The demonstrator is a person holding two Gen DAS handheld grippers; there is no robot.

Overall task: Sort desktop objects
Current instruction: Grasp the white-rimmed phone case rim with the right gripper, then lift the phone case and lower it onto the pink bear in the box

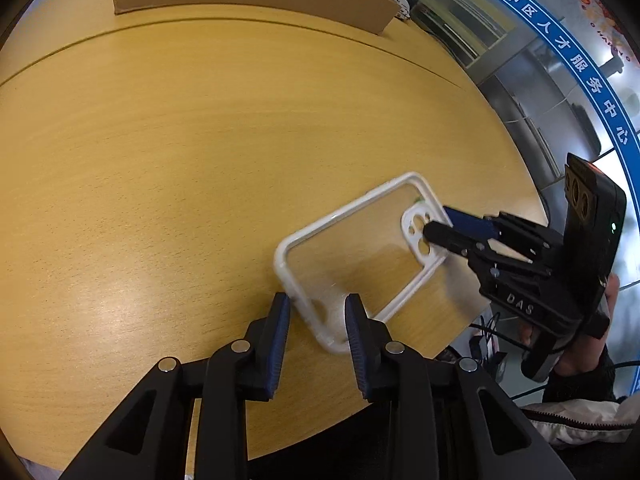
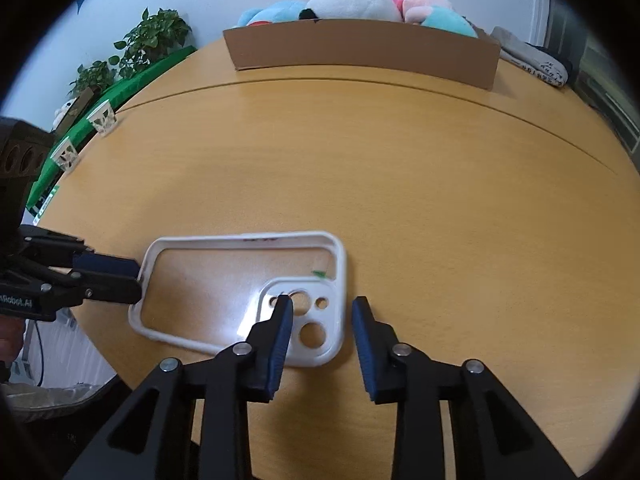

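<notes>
phone case (image 1: 360, 264) flat on table (image 1: 160, 200); both tongs (image 1: 318, 316) (image 2: 322, 320) parted, straddling its ends.

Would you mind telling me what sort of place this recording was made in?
Probably an office or service centre, not a home: a glass wall with a blue Chinese-lettered band, a large wooden table, and potted plants. The cardboard box of plush toys suggests a staged sorting setup.

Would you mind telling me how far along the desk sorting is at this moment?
Done: plush toys already fill the cardboard box. In hand: the phone case lies flat on the table; the left gripper and right gripper straddle opposite ends, open. Left: lifting and placing it.
</notes>
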